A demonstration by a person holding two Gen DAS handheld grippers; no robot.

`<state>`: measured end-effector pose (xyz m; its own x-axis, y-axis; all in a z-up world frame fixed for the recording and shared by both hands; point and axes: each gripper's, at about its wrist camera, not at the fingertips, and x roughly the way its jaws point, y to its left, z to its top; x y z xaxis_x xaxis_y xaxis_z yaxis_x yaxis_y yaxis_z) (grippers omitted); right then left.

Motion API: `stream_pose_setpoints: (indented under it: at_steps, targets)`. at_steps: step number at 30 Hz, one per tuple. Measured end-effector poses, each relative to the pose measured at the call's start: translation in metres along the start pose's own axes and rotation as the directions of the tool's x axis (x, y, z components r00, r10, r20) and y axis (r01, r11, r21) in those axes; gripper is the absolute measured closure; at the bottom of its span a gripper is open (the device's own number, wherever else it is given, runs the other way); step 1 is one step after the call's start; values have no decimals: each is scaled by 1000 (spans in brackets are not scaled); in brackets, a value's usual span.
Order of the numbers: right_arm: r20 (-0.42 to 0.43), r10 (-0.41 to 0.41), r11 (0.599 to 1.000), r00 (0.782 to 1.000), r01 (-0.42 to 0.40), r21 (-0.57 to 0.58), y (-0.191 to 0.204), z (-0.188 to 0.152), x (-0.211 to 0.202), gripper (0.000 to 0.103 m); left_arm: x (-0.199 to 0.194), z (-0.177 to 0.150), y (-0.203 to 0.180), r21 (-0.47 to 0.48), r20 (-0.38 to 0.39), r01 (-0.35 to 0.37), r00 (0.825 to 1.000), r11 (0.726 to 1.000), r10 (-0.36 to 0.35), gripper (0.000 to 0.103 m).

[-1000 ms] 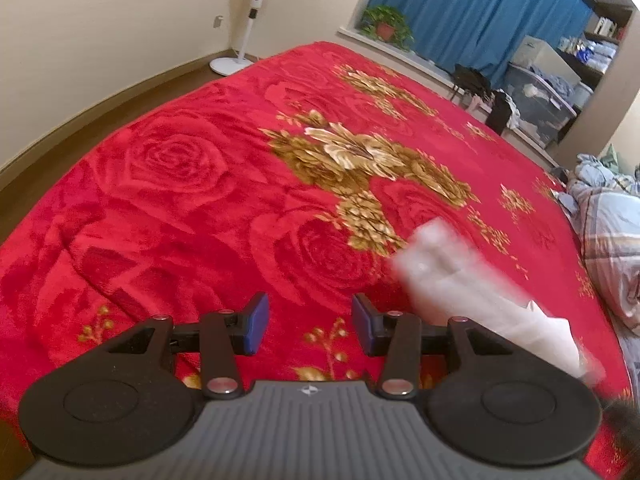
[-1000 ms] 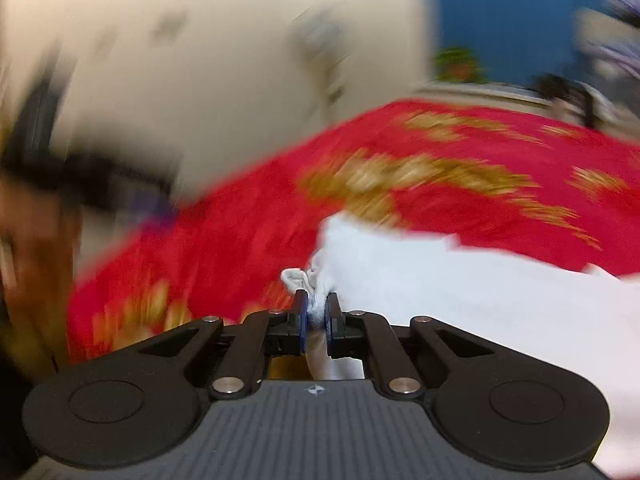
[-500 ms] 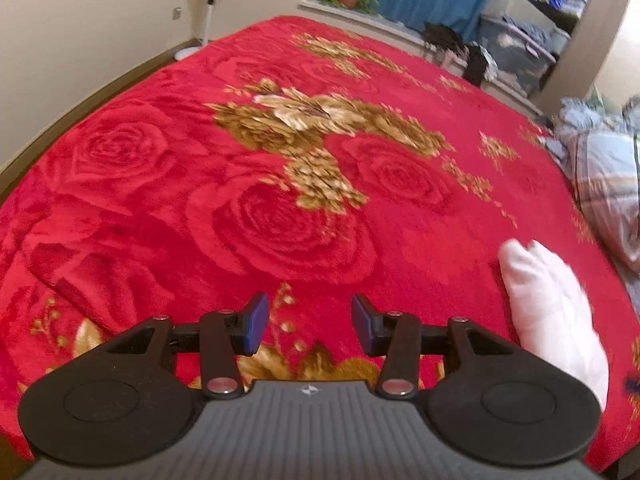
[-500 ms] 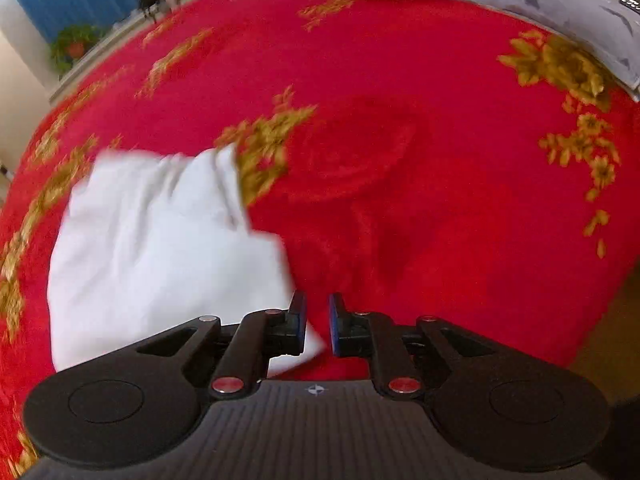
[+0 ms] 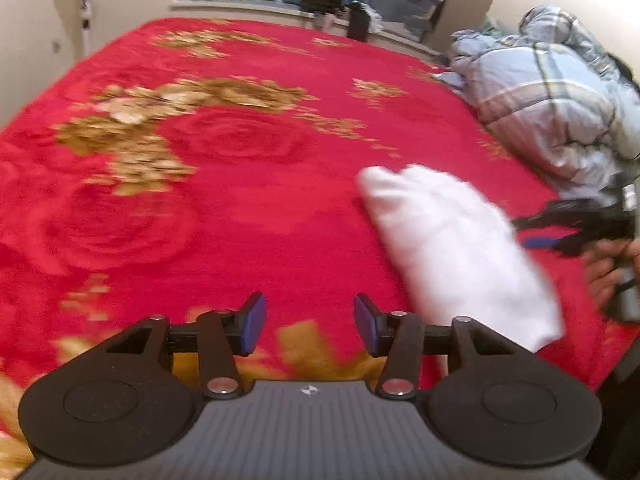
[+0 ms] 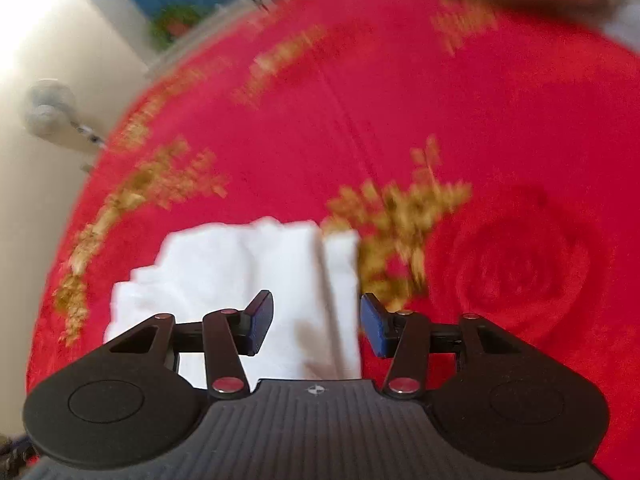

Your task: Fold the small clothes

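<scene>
Red plush bedspread with gold roses (image 5: 248, 216) fills our left wrist view. Our left tool (image 5: 309, 324) hovers with jaws apart, just widened, nothing between them. The folded white cotton garment (image 5: 452, 248) lies to its right; beyond it our right tool (image 5: 548, 236) is gripped in a hand (image 5: 608, 268). A rumpled plaid quilt (image 5: 560, 96) crowds the bed's far right.

In the right wrist view, the right tool (image 6: 316, 326) has just opened; the garment lies under the gap, unpinched. A pedestal fan (image 6: 50, 110) stands left.
</scene>
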<state>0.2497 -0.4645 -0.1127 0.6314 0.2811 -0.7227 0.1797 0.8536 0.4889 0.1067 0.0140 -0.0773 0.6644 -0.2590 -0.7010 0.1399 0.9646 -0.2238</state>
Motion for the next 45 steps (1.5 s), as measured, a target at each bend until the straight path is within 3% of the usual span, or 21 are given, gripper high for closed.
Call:
stream_pose_setpoints:
  at_steps: [4,5,7,12,16,18,19,20,22,23,25,27,28,30,33,35,41,45]
  targets:
    - [-45,-31,999,999,30,-18,9,-5,19,55,45,14,-36,-90,-10,92,996,992,-93,38]
    - [-43,-22,999,999,21,-26,11,-6,20,75,61,19,-42,-131,-17,115,993,985,-119,34]
    - [-28,12,1000,1000,-13,-23,12,-6,20,99,84,27,-50,-199,-16,112,993,974,-117,34]
    - [57,11,1000,998,-13,27,-1,2,1,100,134,40,-47,-380,-44,192,974,905,-224,32]
    - [30,-26,999,999,25,29,-10,-1,7,99,167,43,-39,-485,-71,215,957,848,-283,27]
    - [9,-41,999,999,41,25,-12,-2,9,92,180,43,-35,-519,-84,219,949,826,-303,26]
    - [2,-47,999,999,47,21,-12,-2,10,83,185,42,-35,-525,-89,220,946,822,-311,26]
    - [-11,-25,999,1000,26,21,-12,-3,9,62,189,42,-36,-523,-94,220,945,823,-313,26]
    - [-51,43,999,998,-43,12,-12,-5,10,41,195,42,-38,-515,-96,218,946,829,-308,25]
    - [-67,52,999,996,-52,-3,-9,-7,10,38,196,41,-39,-515,-94,216,948,830,-305,25]
    - [-99,27,998,995,-32,-49,-5,-13,15,38,195,42,-42,-509,-93,204,953,836,-289,28]
    - [-123,3,998,992,-11,-64,-4,-18,20,38,191,44,-47,-492,-105,182,958,851,-266,52]
    - [-128,4,998,992,-12,-61,-3,-19,22,39,189,46,-49,-479,-111,179,959,859,-262,59]
    - [-123,28,997,992,-36,-66,0,-20,22,55,175,52,-51,-445,-95,196,960,874,-263,68]
    - [-100,40,996,994,-48,-80,14,-22,18,67,144,66,-53,-390,-40,224,965,893,-259,69]
    - [-92,93,993,991,-99,-70,28,-24,17,77,117,80,-47,-343,-4,210,974,916,-225,69]
    - [-64,271,948,960,-278,-154,97,-42,17,80,55,108,8,-306,33,138,990,942,-135,69]
    - [-91,332,915,939,-343,-212,133,-53,26,80,40,108,53,-339,1,92,995,936,-98,63]
